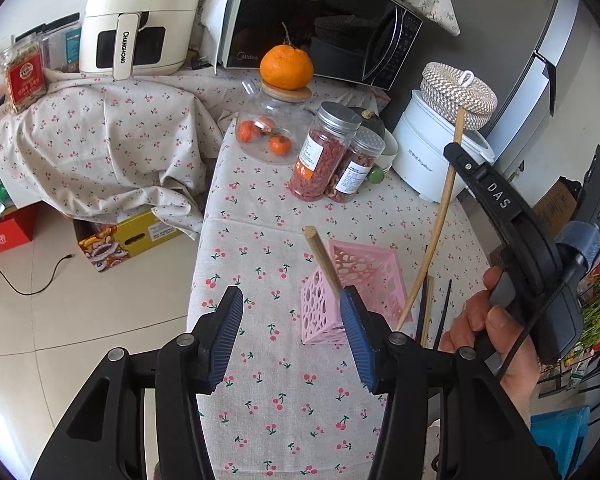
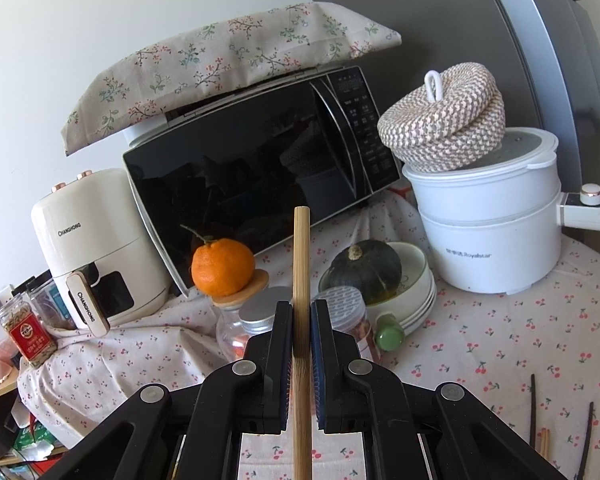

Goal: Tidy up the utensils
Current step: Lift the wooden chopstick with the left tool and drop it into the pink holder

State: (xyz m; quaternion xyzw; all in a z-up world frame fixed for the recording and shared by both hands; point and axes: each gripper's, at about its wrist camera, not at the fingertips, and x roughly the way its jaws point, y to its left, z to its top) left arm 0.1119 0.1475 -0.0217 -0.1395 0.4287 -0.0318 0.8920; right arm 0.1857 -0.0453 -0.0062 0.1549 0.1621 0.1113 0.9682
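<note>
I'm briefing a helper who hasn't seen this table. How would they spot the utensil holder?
Start at the black microwave at the back of the cherry-print tablecloth and come forward past the jars. The utensil holder is the square pink basket with cut-out walls, the only pink container, with a wooden handle sticking out.

Bright soft daylight, sharp focus, strong fisheye bending, dark vignetted corners

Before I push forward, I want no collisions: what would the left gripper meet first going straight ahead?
Likely the cherry-print tablecloth: the open left gripper points down at bare cloth, with the pink holder just beside its right finger.
</note>
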